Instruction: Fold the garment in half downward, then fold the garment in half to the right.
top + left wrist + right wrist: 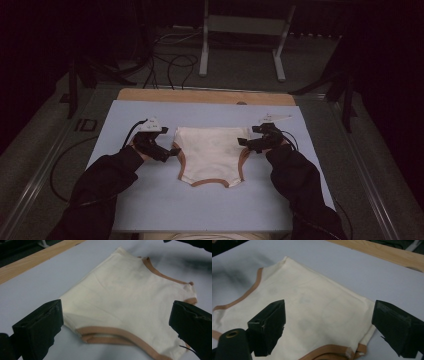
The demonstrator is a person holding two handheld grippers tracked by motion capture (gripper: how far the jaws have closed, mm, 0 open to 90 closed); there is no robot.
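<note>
A cream garment (210, 152) with tan-brown trim lies flat in the middle of a pale blue board (150, 200). My left gripper (172, 151) sits at the garment's left edge, jaws open. In the left gripper view the garment (130, 302) spreads out between and beyond the open jaws, its brown trim (117, 332) closest to them. At the cloth's right edge my right gripper (243, 145) is open too. The right gripper view has the garment (312, 307) under the open jaws, with a trimmed corner (352, 351) near the bottom.
The blue board rests on a wooden tabletop whose strip (205, 96) runs along the far edge. Cables (170, 65) and a white metal stand (240, 30) are on the floor beyond. Dark sleeves (105, 185) come in from the bottom at both sides.
</note>
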